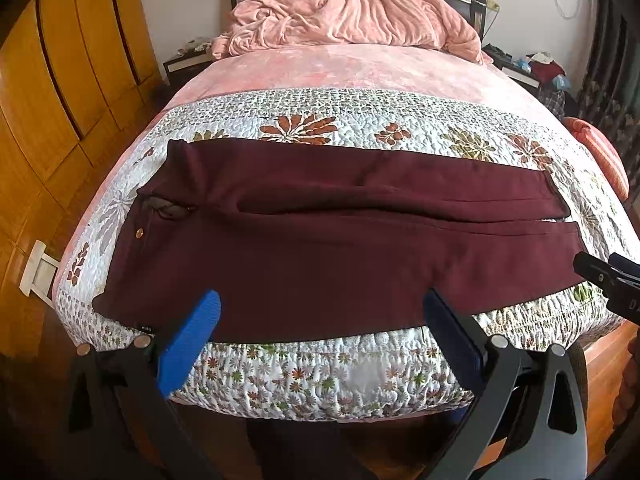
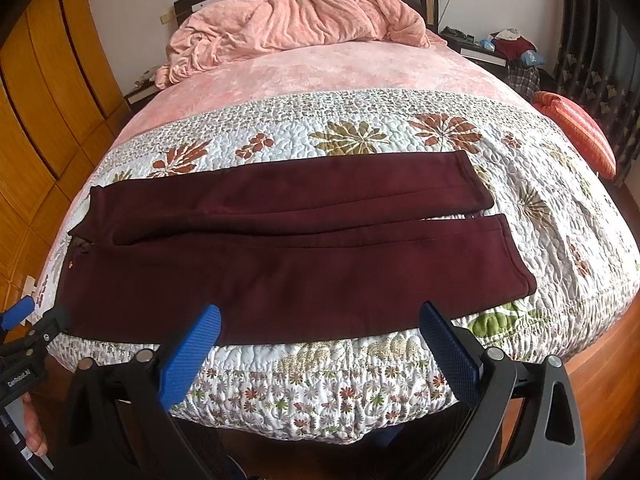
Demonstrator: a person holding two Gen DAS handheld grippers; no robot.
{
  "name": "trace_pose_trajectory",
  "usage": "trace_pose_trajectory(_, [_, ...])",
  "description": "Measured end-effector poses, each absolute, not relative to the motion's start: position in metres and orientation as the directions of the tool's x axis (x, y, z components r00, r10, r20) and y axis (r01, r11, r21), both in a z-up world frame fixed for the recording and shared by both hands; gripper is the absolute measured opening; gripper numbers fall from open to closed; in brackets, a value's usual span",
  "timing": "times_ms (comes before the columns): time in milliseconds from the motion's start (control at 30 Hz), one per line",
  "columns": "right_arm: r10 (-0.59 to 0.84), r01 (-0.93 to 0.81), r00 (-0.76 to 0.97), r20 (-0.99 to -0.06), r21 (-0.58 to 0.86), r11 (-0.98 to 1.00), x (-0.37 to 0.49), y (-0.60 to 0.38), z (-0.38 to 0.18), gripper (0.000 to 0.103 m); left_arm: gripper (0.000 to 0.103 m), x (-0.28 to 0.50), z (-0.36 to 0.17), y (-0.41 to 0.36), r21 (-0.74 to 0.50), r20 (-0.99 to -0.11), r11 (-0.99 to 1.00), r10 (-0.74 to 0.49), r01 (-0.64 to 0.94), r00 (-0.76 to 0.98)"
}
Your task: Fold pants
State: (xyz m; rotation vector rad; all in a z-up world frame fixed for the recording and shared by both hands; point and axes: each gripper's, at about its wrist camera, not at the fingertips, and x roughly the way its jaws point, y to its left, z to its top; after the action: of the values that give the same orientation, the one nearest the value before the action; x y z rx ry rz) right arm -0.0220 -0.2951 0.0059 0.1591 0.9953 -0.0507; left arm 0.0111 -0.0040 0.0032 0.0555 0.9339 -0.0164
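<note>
Dark maroon pants (image 1: 320, 232) lie flat across the foot of the bed, waistband at the left, both legs side by side running right to the hems. They also show in the right wrist view (image 2: 280, 256). My left gripper (image 1: 320, 312) is open and empty, its blue fingers (image 1: 192, 336) just over the pants' near edge at mid-length. My right gripper (image 2: 320, 320) is open and empty at the near edge, toward the leg end. The right gripper's tip shows at the left view's right edge (image 1: 600, 272); the left gripper shows at the right view's left edge (image 2: 36, 332).
A floral quilt (image 1: 360, 120) covers the bed's foot. A crumpled pink blanket (image 1: 352, 12) lies by the headboard. Wooden wardrobes (image 1: 60, 100) stand left. A cluttered nightstand (image 2: 500, 48) and an orange cushion (image 2: 576, 132) are at the right.
</note>
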Motion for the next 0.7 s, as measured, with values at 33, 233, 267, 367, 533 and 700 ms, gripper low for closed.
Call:
trace_pose_trajectory(33, [0.030,0.115,0.543,-0.839,0.109,0.987,-0.0221,-0.2952,0.0057,0.099,0.100,0.0113,0.0037,-0.0041,0.043,-0.804,0.998,0.011,0.039,0.595])
trace_pose_trajectory(233, [0.030,0.116,0.541,-0.840,0.110,0.987,-0.0225,-0.2947,0.0046,0.099,0.100,0.0109,0.0040,-0.0049,0.045,-0.803,0.998,0.013,0.040,0.596])
trace_pose_trajectory(267, [0.030,0.117,0.541,-0.840,0.111,0.987,-0.0228,-0.2944,0.0045,0.099,0.100,0.0110,0.0039,-0.0053,0.046,-0.803,0.998,0.013,0.041,0.596])
trace_pose_trajectory(367, [0.030,0.117,0.541,-0.841,0.110,0.987,-0.0222,-0.2946,0.0049,0.099,0.100,0.0119,0.0031,-0.0057,0.047,-0.804,0.998,0.014,0.040,0.594])
trace_pose_trajectory(533, [0.029,0.118,0.540,-0.841,0.110,0.987,-0.0218,-0.2959,0.0038,0.099,0.100,0.0138,0.0023,-0.0042,0.045,-0.806,0.998,0.013,0.040,0.592])
trace_pose_trajectory(700, [0.024,0.120,0.541,-0.840,0.105,0.987,-0.0207,-0.2975,0.0037,0.099,0.100,0.0143,0.0015,-0.0041,0.046,-0.807,0.998,0.014,0.039,0.590])
